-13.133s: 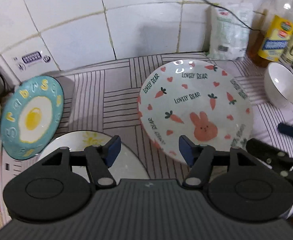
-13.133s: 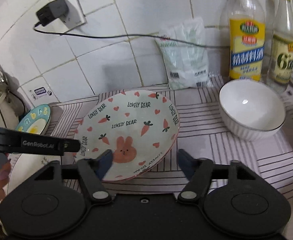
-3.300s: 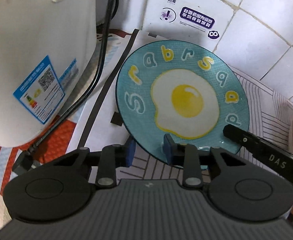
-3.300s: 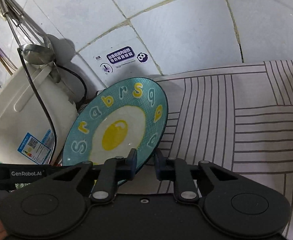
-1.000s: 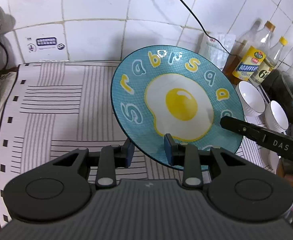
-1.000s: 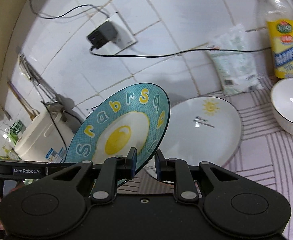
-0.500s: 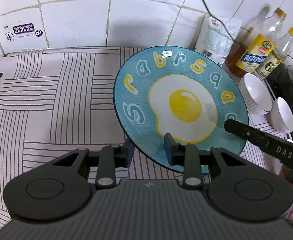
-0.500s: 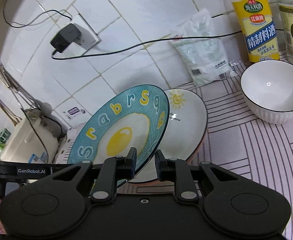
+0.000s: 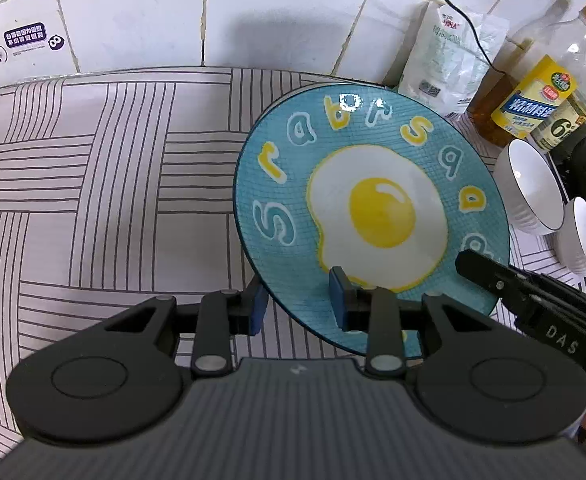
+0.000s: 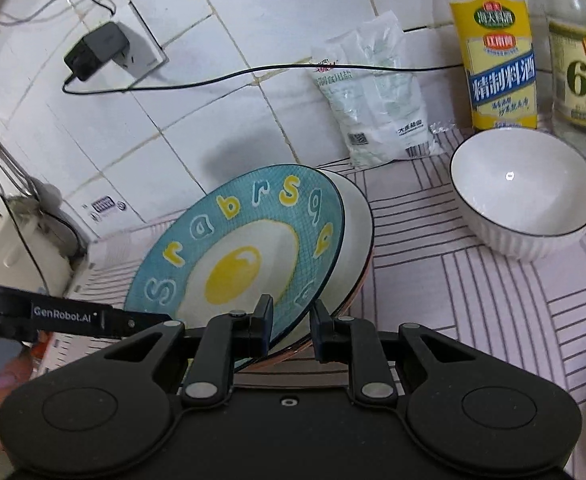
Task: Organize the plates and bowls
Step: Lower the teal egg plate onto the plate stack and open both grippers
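Two grippers on one plate here, so you've got it pinned from both sides. Your left gripper (image 9: 299,306) has its blue pads closed onto the near rim of the teal fried-egg plate (image 9: 373,208), one pad under the edge and one on the face right below the egg white. Your right gripper (image 10: 291,330) is clamped narrow on the same plate's rim (image 10: 245,248), jaws nearly together with just the plate edge between them.

The plate is tilted, not flat. From the right wrist view its far edge sits over a white plate (image 10: 357,240) that lies on the striped mat (image 10: 473,300), and there's a pinkish rim of another dish peeking out underneath that one. Can't tell from either view whether the teal plate is actually touching the white one yet.

Off to the right you have a white bowl (image 10: 521,196) with a dark rim line, well apart from the stack. The left wrist view shows a second white bowl (image 9: 581,236) just beside it. Behind those stand a yellow-label bottle (image 10: 497,60) and a clear bottle (image 10: 577,72) against the tiled wall, with a salt bag (image 10: 377,92) leaning there too and a black cable running across it.
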Demonstrator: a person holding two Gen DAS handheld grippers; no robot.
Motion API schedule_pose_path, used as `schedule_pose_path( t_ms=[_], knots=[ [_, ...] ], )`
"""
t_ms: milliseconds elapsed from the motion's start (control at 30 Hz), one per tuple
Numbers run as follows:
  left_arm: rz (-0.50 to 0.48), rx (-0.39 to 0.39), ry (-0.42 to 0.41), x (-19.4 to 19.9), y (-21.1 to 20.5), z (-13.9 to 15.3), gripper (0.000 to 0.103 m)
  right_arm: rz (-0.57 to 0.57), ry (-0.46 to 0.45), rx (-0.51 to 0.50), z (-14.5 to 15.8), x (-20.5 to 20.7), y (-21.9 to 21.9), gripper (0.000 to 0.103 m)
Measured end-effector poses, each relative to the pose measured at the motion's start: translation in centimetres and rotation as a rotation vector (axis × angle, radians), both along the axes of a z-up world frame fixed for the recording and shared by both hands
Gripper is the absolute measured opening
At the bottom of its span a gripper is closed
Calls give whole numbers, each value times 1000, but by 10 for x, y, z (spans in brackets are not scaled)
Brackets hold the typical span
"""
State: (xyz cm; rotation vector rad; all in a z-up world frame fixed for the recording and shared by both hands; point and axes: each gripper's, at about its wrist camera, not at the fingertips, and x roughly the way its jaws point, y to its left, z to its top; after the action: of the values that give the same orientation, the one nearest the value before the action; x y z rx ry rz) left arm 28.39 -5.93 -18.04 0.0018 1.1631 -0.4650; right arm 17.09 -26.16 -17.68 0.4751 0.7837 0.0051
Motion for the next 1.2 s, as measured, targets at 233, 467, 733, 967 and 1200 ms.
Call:
schedule_pose_path(
  t_ms=[233,467,733,967,1200],
  knots=[
    [9,9,28,6,-8,-3,31,-18,68,-133,8,10,12,26],
    [14,27,18,8,-12,-5,31,-31,100,-233,9,15,22,27],
    [32,70,-28,3,-19,-5,31,-10,106,-436,7,21,46,34],
    [22,80,-43,2,-19,-5,31,-1,92,-524,2,27,54,34],
    [19,74,-37,-6,-17,6,29,-48,30,-390,8,5,39,34]
  ],
)
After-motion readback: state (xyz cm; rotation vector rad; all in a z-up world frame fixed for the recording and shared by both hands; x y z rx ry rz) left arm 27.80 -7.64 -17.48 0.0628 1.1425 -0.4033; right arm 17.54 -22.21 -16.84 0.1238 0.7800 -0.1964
